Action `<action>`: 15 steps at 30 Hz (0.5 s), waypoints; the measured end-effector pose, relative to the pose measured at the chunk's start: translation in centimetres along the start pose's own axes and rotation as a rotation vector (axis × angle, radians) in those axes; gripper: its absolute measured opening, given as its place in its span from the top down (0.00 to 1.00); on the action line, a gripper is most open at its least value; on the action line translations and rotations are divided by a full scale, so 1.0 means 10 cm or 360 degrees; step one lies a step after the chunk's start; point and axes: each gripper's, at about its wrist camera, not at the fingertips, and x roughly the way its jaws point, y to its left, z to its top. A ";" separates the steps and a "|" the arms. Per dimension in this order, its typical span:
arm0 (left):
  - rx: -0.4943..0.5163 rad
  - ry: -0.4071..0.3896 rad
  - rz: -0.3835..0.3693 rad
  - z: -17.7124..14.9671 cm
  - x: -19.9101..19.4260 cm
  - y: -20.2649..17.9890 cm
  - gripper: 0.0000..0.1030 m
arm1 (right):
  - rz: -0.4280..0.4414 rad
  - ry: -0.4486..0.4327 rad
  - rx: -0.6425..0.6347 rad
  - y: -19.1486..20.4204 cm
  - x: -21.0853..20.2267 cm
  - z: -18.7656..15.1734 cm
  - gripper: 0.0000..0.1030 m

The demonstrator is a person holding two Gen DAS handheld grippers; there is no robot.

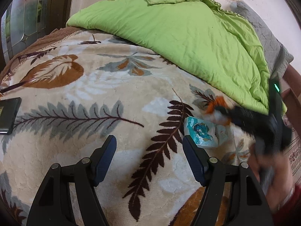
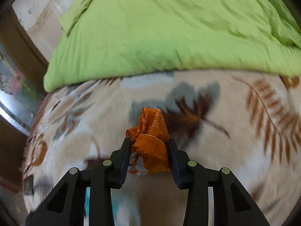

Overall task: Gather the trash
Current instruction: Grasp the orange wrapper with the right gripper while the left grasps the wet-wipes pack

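Right wrist view had the crumpled orange wrapper (image 2: 150, 141) between the right gripper (image 2: 149, 145) pads, jaws clamped on it, just above the leaf-print blanket (image 2: 225, 150). Risk, my guess: the thin foil could slip out if the pinch only caught a fold. Left gripper (image 1: 148, 146) hung apart, empty. Count: one orange wrapper, one blue-white packet (image 1: 201, 131) lying beside it on the blanket, one green duvet (image 1: 178, 28), one dark phone (image 1: 8, 114) at the edge.
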 end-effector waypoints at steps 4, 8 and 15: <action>-0.0028 0.0002 -0.0049 0.01 -0.01 0.04 0.31 | 0.0138 0.0091 -0.0005 0.06 -0.29 -0.51 0.60; -0.0063 0.0008 -0.0091 0.03 -0.04 0.10 0.31 | 0.0460 0.0207 0.0082 0.14 -0.56 -1.04 0.60; 0.0183 0.0106 -0.0211 -0.07 0.03 -0.15 0.24 | 0.0426 -0.0085 0.0258 -0.12 -1.22 -1.35 0.60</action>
